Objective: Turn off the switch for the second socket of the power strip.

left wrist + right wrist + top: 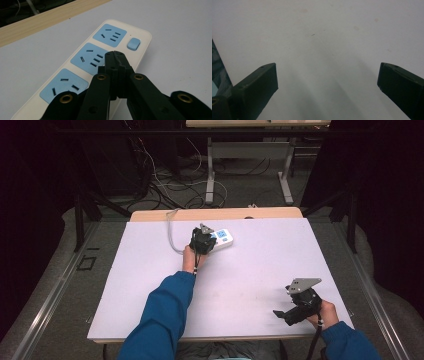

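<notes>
The left gripper (115,53) is keeping its jaws pressed fully together with nothing between them, its joined tip hanging just over the middle blue socket (90,58) of the power strip (140,50); whether the tip is touching the strip cannot be told. In the left gripper view the strip is showing three blue sockets in a row and a small blue switch (133,43) at its far end, beside the farthest socket. In the high view the left gripper (201,240) is sitting over the near-left end of the strip (225,238), which is lying at the far middle of the table (260,270), and the strip's pale cord (171,237) is looping away to the left and toward the table's far edge. The hand (189,257) holding this gripper is reaching forward on a blue sleeve (162,315). The right gripper (327,82) is standing with its jaws wide apart, holding nothing, looking down on bare white tabletop. In the high view it (281,314) is resting near the table's near-right corner, well apart from the strip, with a grey plate (302,285) on top and a cable (315,342) trailing toward the near edge.
</notes>
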`<act>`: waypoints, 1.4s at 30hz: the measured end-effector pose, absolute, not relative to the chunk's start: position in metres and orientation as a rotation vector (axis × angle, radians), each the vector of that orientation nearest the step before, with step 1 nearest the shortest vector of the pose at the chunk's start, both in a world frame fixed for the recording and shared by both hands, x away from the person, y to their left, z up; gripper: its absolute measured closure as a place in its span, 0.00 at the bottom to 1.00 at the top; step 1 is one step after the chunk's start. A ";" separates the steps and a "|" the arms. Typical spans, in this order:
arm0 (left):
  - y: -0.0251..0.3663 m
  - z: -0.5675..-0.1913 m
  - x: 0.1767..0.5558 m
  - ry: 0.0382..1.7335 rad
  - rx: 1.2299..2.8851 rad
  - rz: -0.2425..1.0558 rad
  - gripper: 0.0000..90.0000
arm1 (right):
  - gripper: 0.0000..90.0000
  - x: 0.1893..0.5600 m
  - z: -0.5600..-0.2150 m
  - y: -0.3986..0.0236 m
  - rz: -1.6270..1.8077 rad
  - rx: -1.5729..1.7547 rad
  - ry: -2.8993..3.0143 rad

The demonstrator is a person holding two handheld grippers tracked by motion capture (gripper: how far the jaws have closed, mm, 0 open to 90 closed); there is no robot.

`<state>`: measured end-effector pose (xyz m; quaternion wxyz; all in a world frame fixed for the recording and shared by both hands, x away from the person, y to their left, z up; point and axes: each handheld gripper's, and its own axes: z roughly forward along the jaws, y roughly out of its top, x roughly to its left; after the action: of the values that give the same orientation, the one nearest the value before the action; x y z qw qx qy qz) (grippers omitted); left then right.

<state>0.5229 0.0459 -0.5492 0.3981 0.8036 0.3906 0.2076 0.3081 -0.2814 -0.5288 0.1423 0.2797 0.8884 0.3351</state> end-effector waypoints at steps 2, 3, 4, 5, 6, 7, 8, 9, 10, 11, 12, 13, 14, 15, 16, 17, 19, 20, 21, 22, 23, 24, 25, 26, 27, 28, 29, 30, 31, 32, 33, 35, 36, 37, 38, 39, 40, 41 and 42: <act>0.046 -0.549 0.523 0.987 2.039 0.528 1.00 | 0.03 0.308 -0.529 -0.281 0.967 0.810 2.564; 0.045 -0.549 0.523 0.991 2.038 0.527 1.00 | 0.03 0.308 -0.529 -0.281 0.966 0.808 2.563; 0.045 -0.549 0.523 0.991 2.039 0.524 1.00 | 0.03 0.309 -0.528 -0.282 0.959 0.799 2.573; 0.045 -0.549 0.524 0.987 2.036 0.527 1.00 | 0.03 0.308 -0.528 -0.282 0.958 0.800 2.572; 0.046 -0.549 0.524 0.987 2.036 0.526 1.00 | 0.03 0.308 -0.528 -0.282 0.956 0.803 2.570; 0.046 -0.548 0.524 0.992 2.044 0.521 1.00 | 0.03 0.308 -0.528 -0.282 0.958 0.805 2.571; 0.046 -0.548 0.524 0.992 2.043 0.521 1.00 | 0.03 0.309 -0.528 -0.282 0.959 0.800 2.572; 0.046 -0.548 0.524 0.992 2.042 0.521 1.00 | 0.03 0.309 -0.529 -0.282 0.958 0.802 2.572; 0.046 -0.548 0.524 0.991 2.044 0.521 1.00 | 0.03 0.308 -0.529 -0.282 0.960 0.812 2.574; 0.046 -0.548 0.524 0.992 2.043 0.521 1.00 | 0.03 0.308 -0.529 -0.282 0.960 0.812 2.574; 0.047 -0.548 0.524 0.989 2.048 0.521 1.00 | 0.03 0.308 -0.529 -0.282 0.958 0.805 2.571; 0.046 -0.549 0.524 0.991 2.038 0.522 1.00 | 0.03 0.309 -0.529 -0.282 0.959 0.801 2.571; 0.047 -0.548 0.524 0.987 2.046 0.524 1.00 | 0.03 0.309 -0.528 -0.282 0.959 0.802 2.572; 0.046 -0.548 0.524 0.989 2.043 0.524 1.00 | 0.03 0.309 -0.528 -0.282 0.954 0.801 2.579; 0.047 -0.548 0.524 0.986 2.045 0.524 1.00 | 0.03 0.309 -0.528 -0.282 0.955 0.801 2.579; 0.047 -0.548 0.524 0.986 2.045 0.524 1.00 | 0.03 0.308 -0.529 -0.282 0.962 0.812 2.573; 0.046 -0.549 0.524 0.990 2.032 0.521 1.00 | 0.03 0.308 -0.529 -0.282 0.960 0.810 2.574; 0.047 -0.549 0.524 0.989 2.029 0.518 1.00 | 0.03 0.309 -0.528 -0.282 0.958 0.801 2.572; 0.047 -0.549 0.524 0.991 2.028 0.522 1.00 | 0.03 0.309 -0.529 -0.282 0.958 0.801 2.572; 0.047 -0.549 0.524 0.990 2.029 0.522 1.00 | 0.03 0.308 -0.529 -0.282 0.961 0.812 2.574; 0.047 -0.549 0.524 0.990 2.030 0.522 1.00 | 0.03 0.308 -0.528 -0.282 0.956 0.811 2.581; 0.047 -0.549 0.524 0.986 2.033 0.520 1.00 | 0.03 0.308 -0.529 -0.282 0.960 0.811 2.574; 0.047 -0.549 0.524 0.984 2.042 0.524 1.00 | 0.03 0.309 -0.529 -0.282 0.958 0.802 2.571; 0.046 -0.549 0.524 0.990 2.031 0.525 1.00 | 0.03 0.309 -0.528 -0.282 0.958 0.801 2.572; 0.046 -0.549 0.524 0.988 2.032 0.525 1.00 | 0.03 0.309 -0.529 -0.282 0.959 0.801 2.570; 0.046 -0.549 0.524 0.983 2.036 0.526 1.00 | 0.03 0.309 -0.528 -0.282 0.953 0.801 2.578; 0.046 -0.549 0.524 0.987 2.029 0.528 1.00 | 0.03 0.308 -0.528 -0.282 0.956 0.809 2.579; 0.046 -0.549 0.524 0.982 2.029 0.529 1.00 | 0.03 0.308 -0.528 -0.282 0.958 0.808 2.579; 0.045 -0.549 0.524 0.979 2.030 0.535 1.00 | 0.03 0.309 -0.528 -0.282 0.953 0.804 2.577; 0.045 -0.549 0.524 0.977 2.032 0.536 1.00 | 0.03 0.309 -0.528 -0.282 0.954 0.801 2.578; 0.045 -0.549 0.524 0.978 2.042 0.533 1.00 | 0.03 0.309 -0.528 -0.282 0.956 0.801 2.573; 0.045 -0.549 0.524 0.979 2.034 0.532 1.00 | 0.03 0.308 -0.528 -0.282 0.956 0.809 2.579; 0.045 -0.549 0.524 0.974 2.032 0.537 1.00 | 0.03 0.308 -0.528 -0.282 0.956 0.807 2.579; 0.045 -0.549 0.524 0.974 2.032 0.536 1.00 | 0.03 0.308 -0.528 -0.282 0.962 0.807 2.573; 0.045 -0.549 0.524 0.977 2.046 0.535 1.00 | 0.03 0.308 -0.529 -0.282 0.964 0.809 2.569; 0.045 -0.548 0.524 0.971 2.055 0.542 1.00 | 0.03 0.308 -0.528 -0.282 0.956 0.808 2.572; 0.044 -0.548 0.524 0.973 2.049 0.545 1.00 | 0.03 0.308 -0.528 -0.282 0.956 0.807 2.576; 0.044 -0.548 0.523 0.972 2.050 0.545 1.00 | 0.03 0.308 -0.528 -0.282 0.955 0.808 2.572; 0.044 -0.548 0.524 0.968 2.053 0.543 1.00 | 0.03 0.308 -0.529 -0.282 0.966 0.812 2.565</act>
<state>0.5239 0.0445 -0.5481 0.3929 0.8090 0.3813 0.2140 0.3084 -0.2820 -0.5287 0.1410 0.2811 0.8884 0.3345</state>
